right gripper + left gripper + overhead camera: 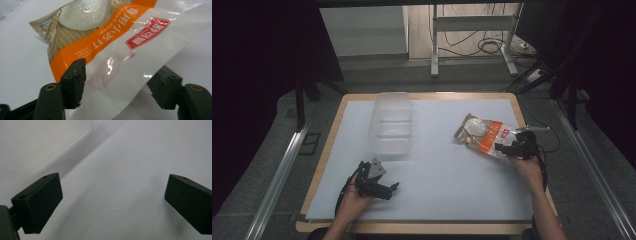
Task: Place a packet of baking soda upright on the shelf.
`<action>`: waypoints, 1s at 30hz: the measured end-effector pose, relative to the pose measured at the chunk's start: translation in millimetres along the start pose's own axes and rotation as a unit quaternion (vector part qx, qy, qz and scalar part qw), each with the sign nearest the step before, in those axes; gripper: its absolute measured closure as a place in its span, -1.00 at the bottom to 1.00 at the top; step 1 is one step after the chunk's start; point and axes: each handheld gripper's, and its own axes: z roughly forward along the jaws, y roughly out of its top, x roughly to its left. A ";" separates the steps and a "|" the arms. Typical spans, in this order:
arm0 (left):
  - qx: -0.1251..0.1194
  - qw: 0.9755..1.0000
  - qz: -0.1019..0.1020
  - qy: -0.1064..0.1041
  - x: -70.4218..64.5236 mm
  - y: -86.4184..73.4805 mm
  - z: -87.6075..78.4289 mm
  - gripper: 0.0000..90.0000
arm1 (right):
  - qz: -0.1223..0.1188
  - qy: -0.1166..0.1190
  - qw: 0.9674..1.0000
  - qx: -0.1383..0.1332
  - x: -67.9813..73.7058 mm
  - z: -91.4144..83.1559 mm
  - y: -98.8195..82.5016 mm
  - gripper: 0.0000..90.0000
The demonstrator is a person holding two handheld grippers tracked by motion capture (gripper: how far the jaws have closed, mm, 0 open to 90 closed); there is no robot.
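Observation:
A snack bag (484, 134) with an orange band, red label and clear white end lies at the right of the white mat (437, 175). My right gripper (504, 148) sits at the bag's near end. In the right gripper view the bag (112, 50) runs between the two jaws of this gripper (120, 72); the left jaw touches its orange edge, the white end drapes over the right jaw, and the jaws stand apart. My left gripper (392, 189) rests low at the front left, its jaws wide in its own view (112, 187) with bare mat between them.
A clear plastic container (391, 122) stands at the back left of the mat, and its pale wall (37, 142) shows ahead of the left jaws. The wooden table edge (427, 227) frames the mat. Metal stand legs and cables are on the floor beyond.

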 end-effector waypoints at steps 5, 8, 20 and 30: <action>0.001 1.000 0.000 0.001 -0.4 -0.1 0.2 -0.97 | -0.007 -0.003 1.000 0.000 3.2 4.3 6.2 0.03; 0.001 1.000 -0.001 0.001 -0.3 -0.2 0.3 -0.97 | -0.014 -0.002 1.000 0.003 6.8 8.0 10.6 0.16; 0.000 1.000 -0.001 0.002 -0.1 -0.5 -0.3 -0.97 | -0.024 -0.013 1.000 0.009 27.4 13.5 22.3 0.98; 0.000 1.000 -0.002 0.003 0.6 -0.7 -0.8 -0.97 | -0.034 0.003 0.999 -0.017 48.2 0.2 46.9 0.98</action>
